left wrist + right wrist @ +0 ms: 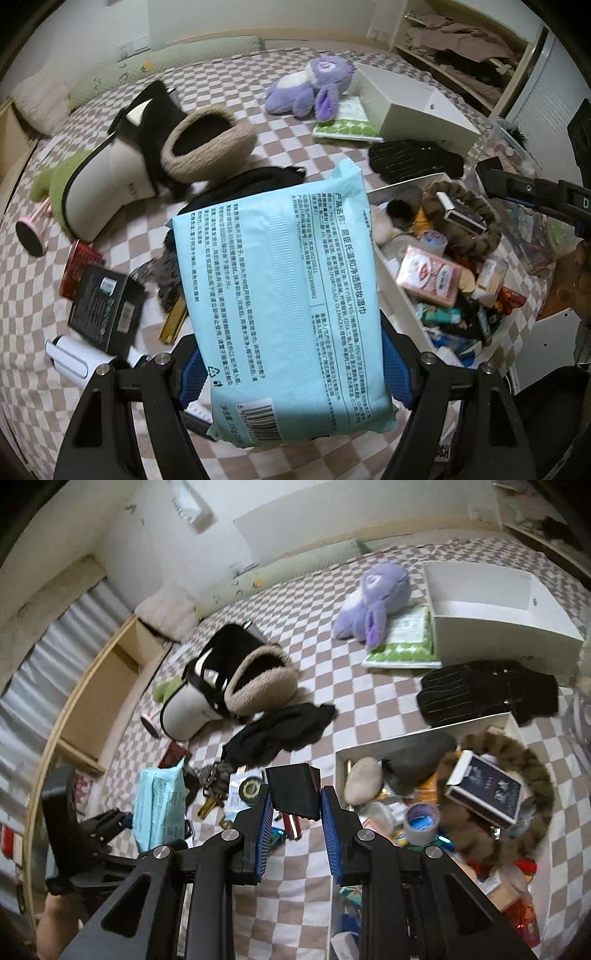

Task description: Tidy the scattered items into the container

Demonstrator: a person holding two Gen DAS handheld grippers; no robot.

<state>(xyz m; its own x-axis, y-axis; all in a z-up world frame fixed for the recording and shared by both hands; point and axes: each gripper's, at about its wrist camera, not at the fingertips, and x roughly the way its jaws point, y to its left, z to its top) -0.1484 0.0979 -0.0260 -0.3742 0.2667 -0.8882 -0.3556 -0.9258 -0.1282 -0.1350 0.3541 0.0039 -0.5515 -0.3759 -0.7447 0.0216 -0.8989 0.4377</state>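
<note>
Left hand-held gripper (291,369) is clamped on the blue wipes pack (284,295), long axis pointing 12 o'clock, while the right hand-held gripper (296,805) pinches a black box (293,790), upright.

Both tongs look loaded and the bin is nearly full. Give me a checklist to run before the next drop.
1. Left tongs clamped on the blue wipes pack: ok.
2. Right tongs clamped on the small black box: ok.
3. Either load above the white bin: not ok, both are over the checkered bedspread.
4. Free room in the bin: not ok, it is heaped with clutter.
5. Second white box by the purple plush empty: cannot tell, only part of its inside shows.
</note>
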